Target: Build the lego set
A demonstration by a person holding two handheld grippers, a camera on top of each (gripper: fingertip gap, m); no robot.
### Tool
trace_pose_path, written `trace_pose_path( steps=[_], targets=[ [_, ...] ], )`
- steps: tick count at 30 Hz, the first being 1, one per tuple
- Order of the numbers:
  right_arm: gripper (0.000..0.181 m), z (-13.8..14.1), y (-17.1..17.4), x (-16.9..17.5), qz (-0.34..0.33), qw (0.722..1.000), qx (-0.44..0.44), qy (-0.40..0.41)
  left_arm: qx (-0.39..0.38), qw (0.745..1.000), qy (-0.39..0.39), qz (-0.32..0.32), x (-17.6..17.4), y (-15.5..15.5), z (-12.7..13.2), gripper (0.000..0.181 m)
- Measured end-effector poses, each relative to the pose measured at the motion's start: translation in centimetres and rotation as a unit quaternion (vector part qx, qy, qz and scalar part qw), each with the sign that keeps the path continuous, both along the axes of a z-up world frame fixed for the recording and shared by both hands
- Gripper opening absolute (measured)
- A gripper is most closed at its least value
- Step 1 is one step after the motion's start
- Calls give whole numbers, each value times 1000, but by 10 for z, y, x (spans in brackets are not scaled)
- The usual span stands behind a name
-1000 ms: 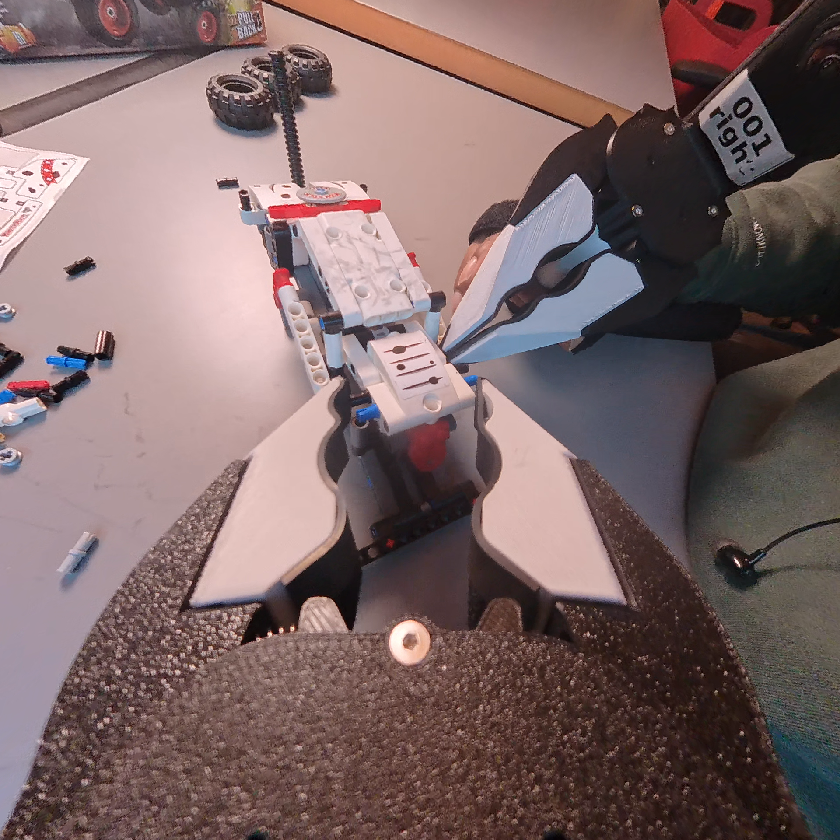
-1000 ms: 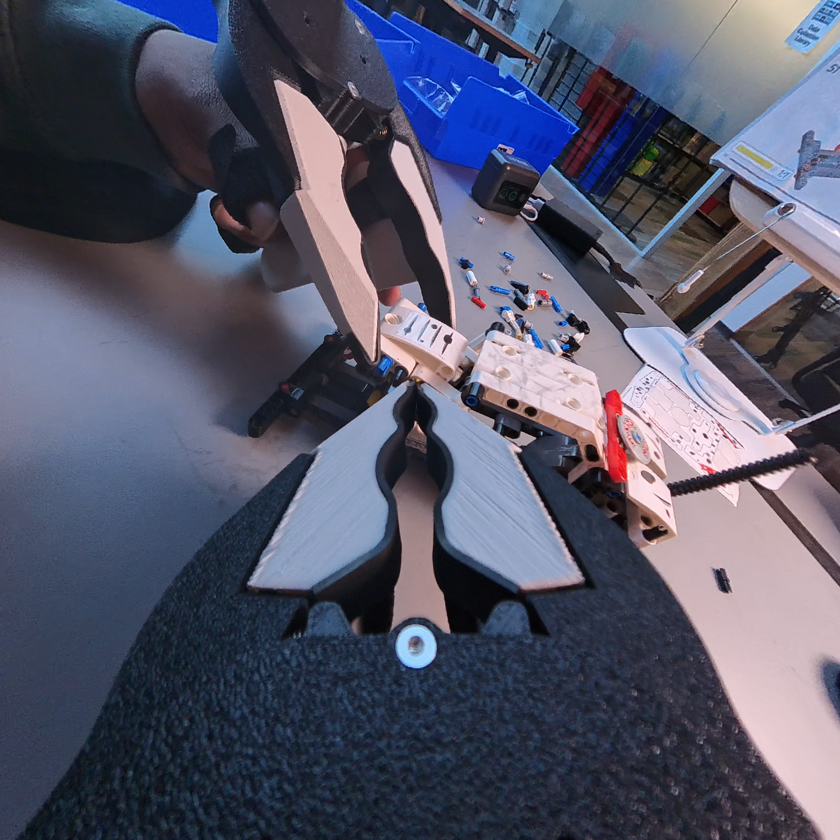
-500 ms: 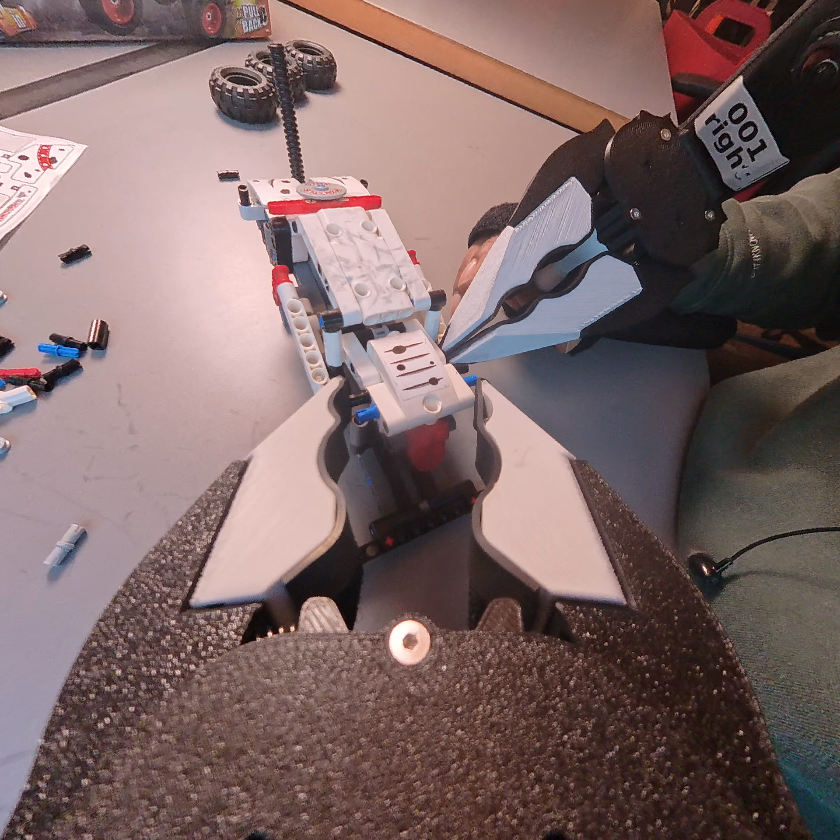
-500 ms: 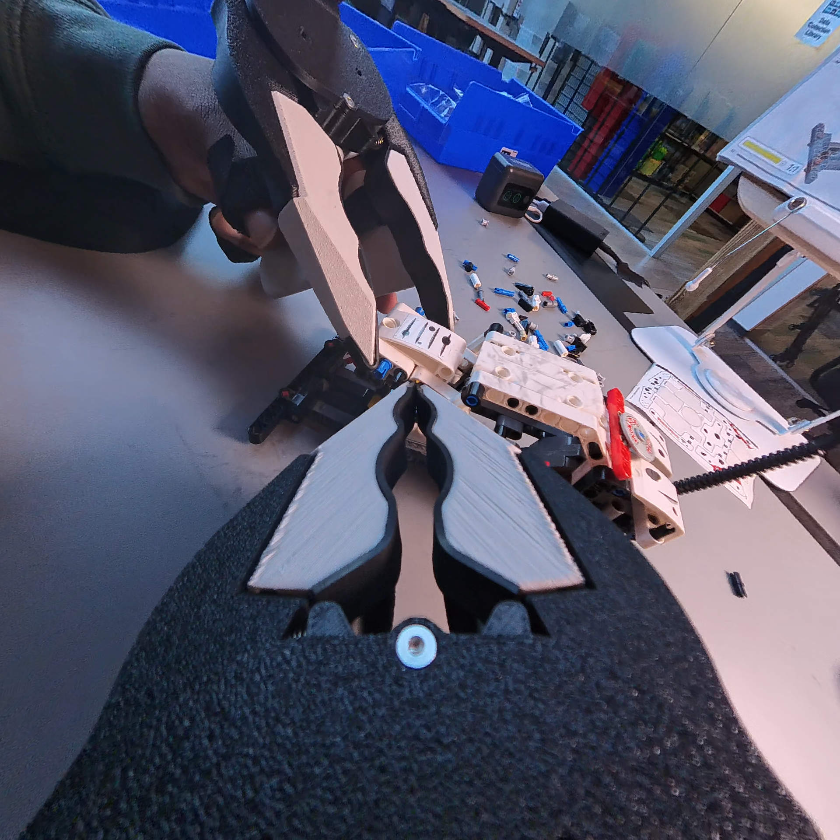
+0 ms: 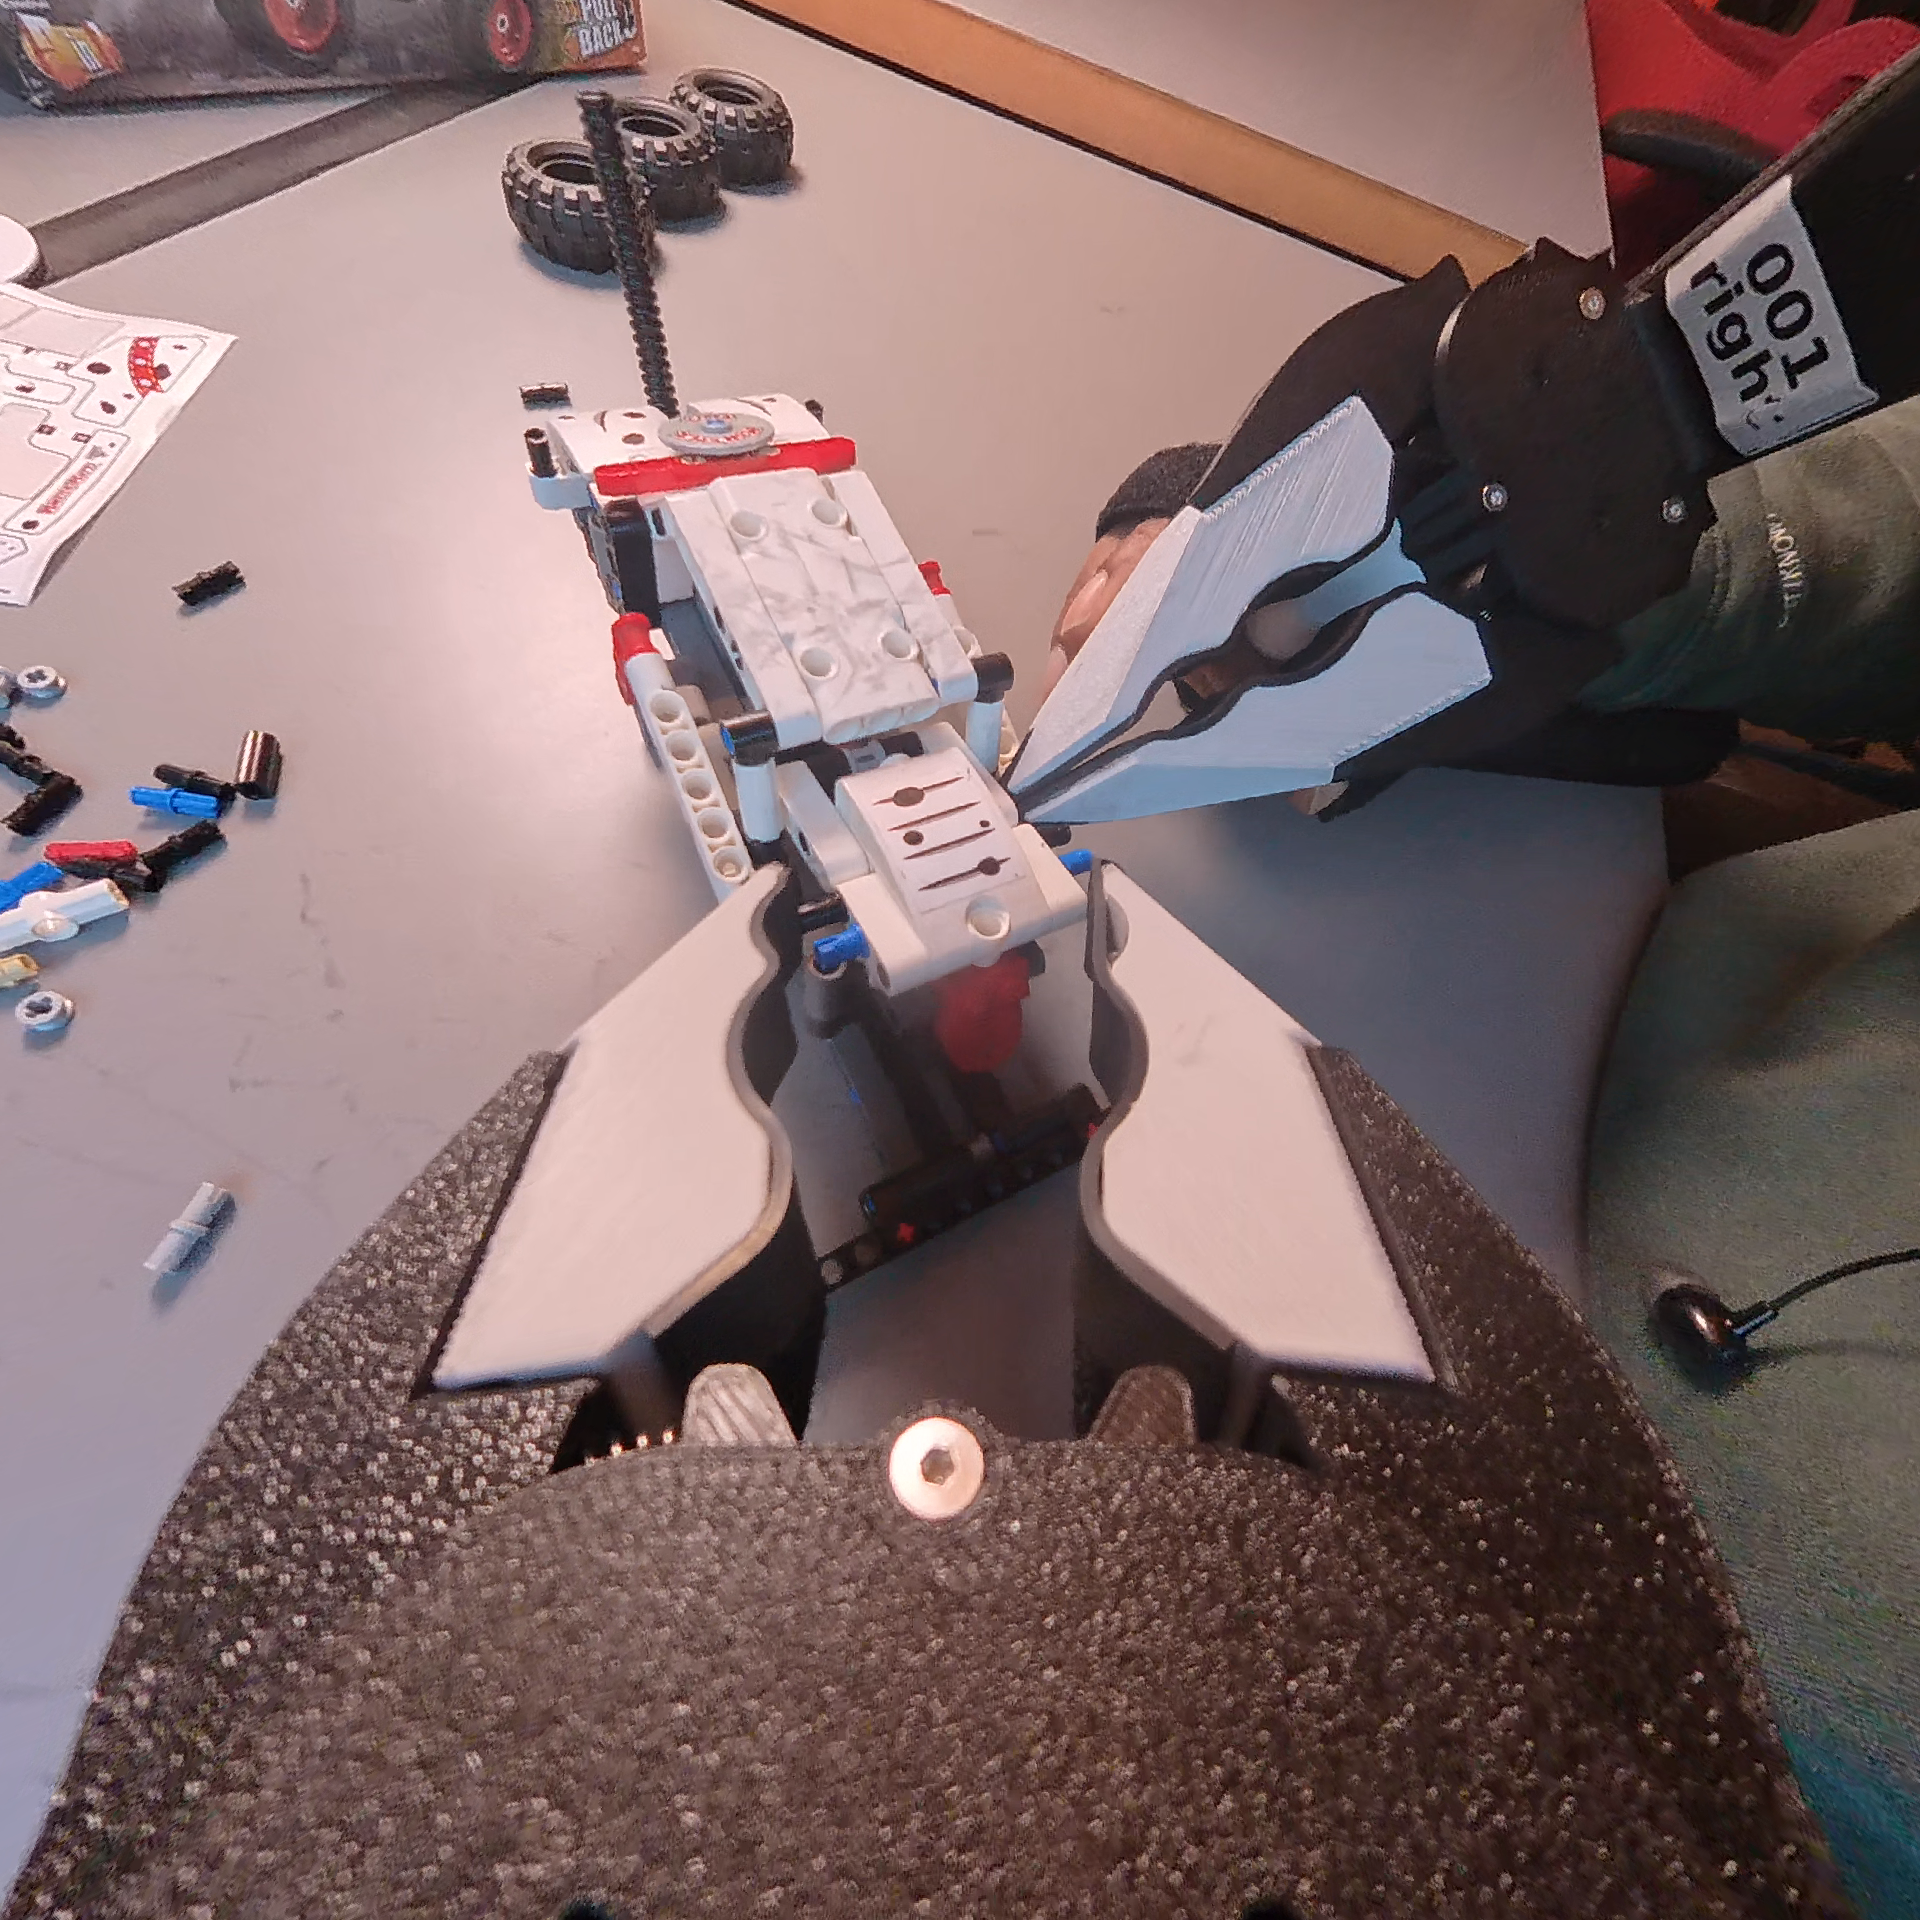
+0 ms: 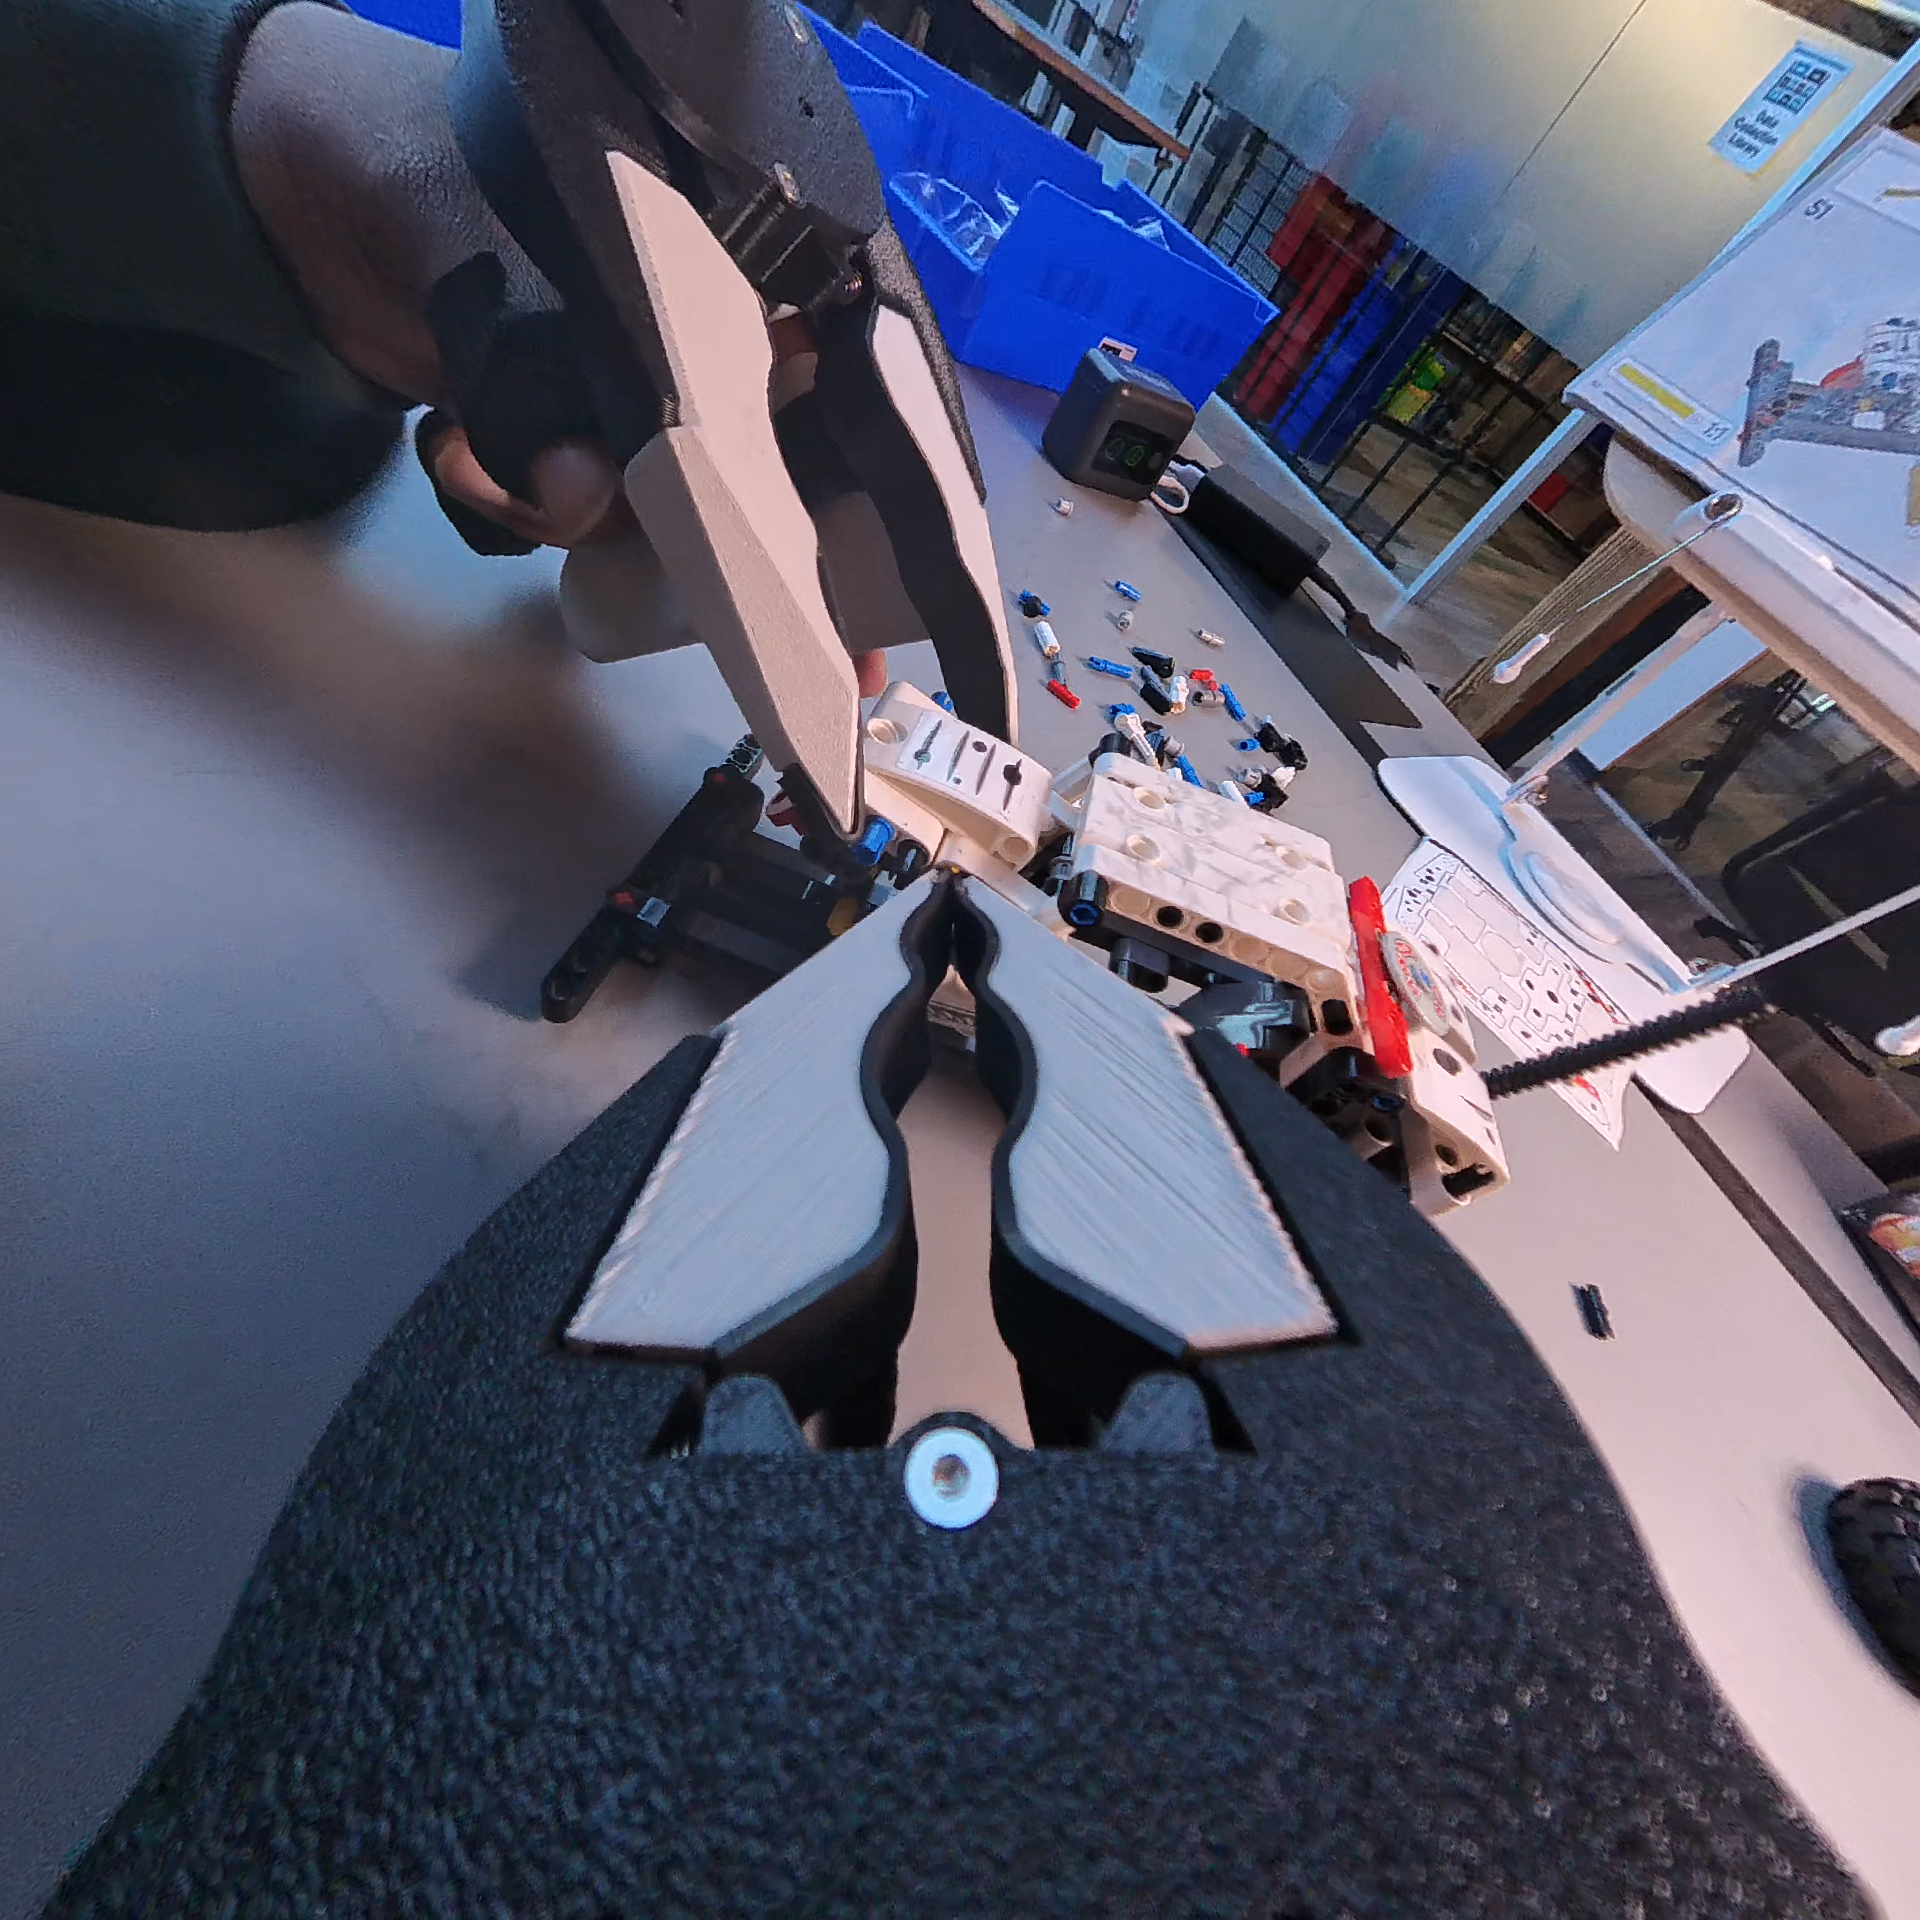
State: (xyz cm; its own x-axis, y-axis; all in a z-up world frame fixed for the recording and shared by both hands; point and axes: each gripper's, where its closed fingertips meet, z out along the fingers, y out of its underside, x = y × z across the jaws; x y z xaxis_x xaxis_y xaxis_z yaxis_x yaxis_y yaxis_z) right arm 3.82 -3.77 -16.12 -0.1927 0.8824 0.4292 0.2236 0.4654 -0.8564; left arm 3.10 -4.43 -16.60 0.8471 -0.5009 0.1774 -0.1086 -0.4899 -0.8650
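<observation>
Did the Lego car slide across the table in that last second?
No: judged against the black tires behind it, the Lego car sits where it was.

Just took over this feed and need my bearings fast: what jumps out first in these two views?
The half-built white, black and red lego vehicle lies lengthwise at the table's centre, its near end clamped between the fingers of the left gripper. The right gripper, closed to a point, touches the vehicle's right side by the slotted white panel. Three black tyres sit beyond it, and small loose pins are scattered to its left.
</observation>
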Motion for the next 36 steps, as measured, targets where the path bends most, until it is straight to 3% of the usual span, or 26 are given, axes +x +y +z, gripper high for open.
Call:
trace_pose_path(
  steps=[8, 13, 16, 21, 23, 26, 31, 36],
  targets=[
    [0, 1, 3, 9, -1, 1000, -2, -3, -21, 998, -50, -35, 8, -9, 4, 58],
    [6, 18, 1, 25, 1, 996, -82, -14, -34, 994, -60, -80, 15, -22, 6, 53],
    [15, 32, -4, 34, -13, 994, -104, -31, -38, 990, -76, -117, 31, -30, 8, 51],
    [50, 22, -10, 59, -73, 970, -196, -122, -14, 977, -110, -181, 78, -39, 12, 67],
    [60, 18, -4, 69, -119, 962, -211, -130, -4, 976, -86, -201, 92, -41, 7, 69],
    [69, 12, 5, 80, -185, 948, -223, -131, -13, 976, -72, -204, 91, -42, 4, 65],
    [75, 2, -4, 75, -231, 934, -240, -130, -17, 980, -99, -170, 71, -38, 13, 57],
    [62, -11, -1, 69, -263, 930, -224, -128, -21, 987, -78, -140, 59, -33, 9, 56]
  ],
)
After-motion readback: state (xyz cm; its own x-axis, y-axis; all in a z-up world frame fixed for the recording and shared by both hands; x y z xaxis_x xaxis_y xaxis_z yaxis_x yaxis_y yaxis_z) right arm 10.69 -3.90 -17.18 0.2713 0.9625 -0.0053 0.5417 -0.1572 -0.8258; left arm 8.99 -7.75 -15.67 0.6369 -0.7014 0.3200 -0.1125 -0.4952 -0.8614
